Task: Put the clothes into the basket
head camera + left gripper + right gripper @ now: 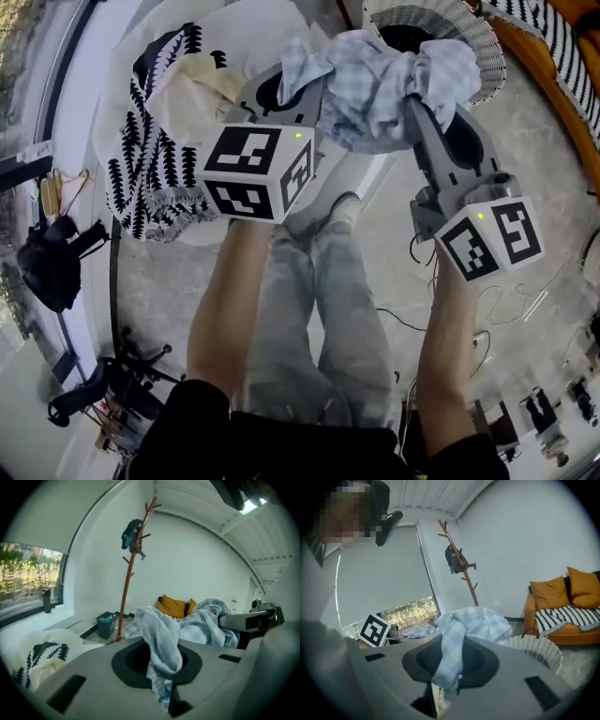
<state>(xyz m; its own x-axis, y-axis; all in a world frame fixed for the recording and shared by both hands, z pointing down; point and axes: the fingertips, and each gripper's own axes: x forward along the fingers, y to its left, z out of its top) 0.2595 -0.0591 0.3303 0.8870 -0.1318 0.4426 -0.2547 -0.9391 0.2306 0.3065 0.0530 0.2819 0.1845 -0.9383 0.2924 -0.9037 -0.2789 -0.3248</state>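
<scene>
A light blue checked garment (375, 80) hangs bunched in the air between my two grippers. My left gripper (292, 82) is shut on one end of it; that fold (161, 644) runs down between its jaws. My right gripper (419, 105) is shut on the other end, whose cloth (452, 653) drapes over its jaws. The white ribbed basket (483, 37) stands just beyond and below the garment at the upper right, and its rim (536, 646) shows past the right gripper. A black-and-white patterned cloth (141, 164) and a cream garment (206, 84) lie on a white surface at the left.
An orange sofa (560, 597) with a striped throw stands behind the basket. A wooden coat stand (131, 569) rises by the wall with a small bin (106, 623) at its foot. Cables (525, 300) lie on the floor at the right, and the person's legs (319, 300) are below.
</scene>
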